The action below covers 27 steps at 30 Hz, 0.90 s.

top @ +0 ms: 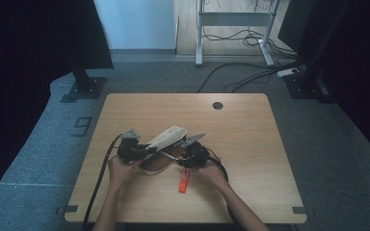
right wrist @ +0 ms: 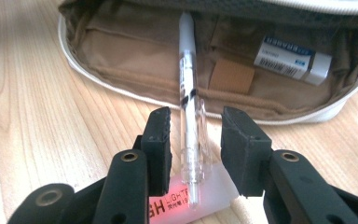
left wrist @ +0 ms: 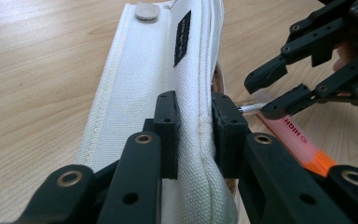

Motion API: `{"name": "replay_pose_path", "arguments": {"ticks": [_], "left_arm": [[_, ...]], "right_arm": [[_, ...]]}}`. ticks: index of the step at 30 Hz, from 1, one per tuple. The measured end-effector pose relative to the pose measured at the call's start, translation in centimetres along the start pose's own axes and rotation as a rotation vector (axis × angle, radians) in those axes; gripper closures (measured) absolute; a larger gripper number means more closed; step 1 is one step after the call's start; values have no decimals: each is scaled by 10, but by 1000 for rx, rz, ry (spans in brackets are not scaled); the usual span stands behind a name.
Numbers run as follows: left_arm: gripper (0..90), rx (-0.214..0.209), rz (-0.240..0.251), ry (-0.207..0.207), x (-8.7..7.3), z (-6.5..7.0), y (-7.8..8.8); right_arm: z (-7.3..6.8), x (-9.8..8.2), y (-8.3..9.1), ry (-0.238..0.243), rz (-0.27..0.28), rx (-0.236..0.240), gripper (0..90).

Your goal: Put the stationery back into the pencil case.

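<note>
Step in hand: loading pen into pencil case (right wrist: 121, 56). Left gripper (left wrist: 196, 126) clenched on case's raised white flap (left wrist: 144, 84). Right gripper (right wrist: 193, 140) released, clear pen (right wrist: 189, 102) between its jaws, tip inside case, tail over orange highlighter (right wrist: 177, 200) beneath. Next, likely: nudge pen fully in

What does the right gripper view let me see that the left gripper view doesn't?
Right gripper view: the pouch's brown inside, with an eraser in it and a clear pen lying half in, half out, between the right hand-held gripper and its open jaws, which do not press it.

Left gripper view: the white pencil pouch from outside, its flap pinched by the left hand-held gripper.

Both: the wooden table, the pouch and the orange highlighter.
</note>
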<state>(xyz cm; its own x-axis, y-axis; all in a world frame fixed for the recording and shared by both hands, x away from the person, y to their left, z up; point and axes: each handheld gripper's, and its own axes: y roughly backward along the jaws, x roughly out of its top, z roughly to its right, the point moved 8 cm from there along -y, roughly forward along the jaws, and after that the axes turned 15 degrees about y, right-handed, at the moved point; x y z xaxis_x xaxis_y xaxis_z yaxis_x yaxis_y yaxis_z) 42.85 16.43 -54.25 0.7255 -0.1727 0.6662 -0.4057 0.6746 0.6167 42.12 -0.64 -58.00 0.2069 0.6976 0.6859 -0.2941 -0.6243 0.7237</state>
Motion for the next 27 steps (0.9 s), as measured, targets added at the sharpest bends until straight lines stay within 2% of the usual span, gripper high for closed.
{"name": "replay_pose_path", "arguments": {"ticks": [5,10,15,27], "left_arm": [[747,-2,-1,2,0,0,0],[747,-4,-1,3,0,0,0],[748,-5,-1,4,0,0,-1],[748,-6,-1,7,0,0,-1]], "right_arm": [[0,-5,-5,3,-18,4,631],[0,-8,-8,20,-42,11,719],[-1,-6,-8,36,-58,6,728],[9,14,-15,45,-25,-9,727]]}}
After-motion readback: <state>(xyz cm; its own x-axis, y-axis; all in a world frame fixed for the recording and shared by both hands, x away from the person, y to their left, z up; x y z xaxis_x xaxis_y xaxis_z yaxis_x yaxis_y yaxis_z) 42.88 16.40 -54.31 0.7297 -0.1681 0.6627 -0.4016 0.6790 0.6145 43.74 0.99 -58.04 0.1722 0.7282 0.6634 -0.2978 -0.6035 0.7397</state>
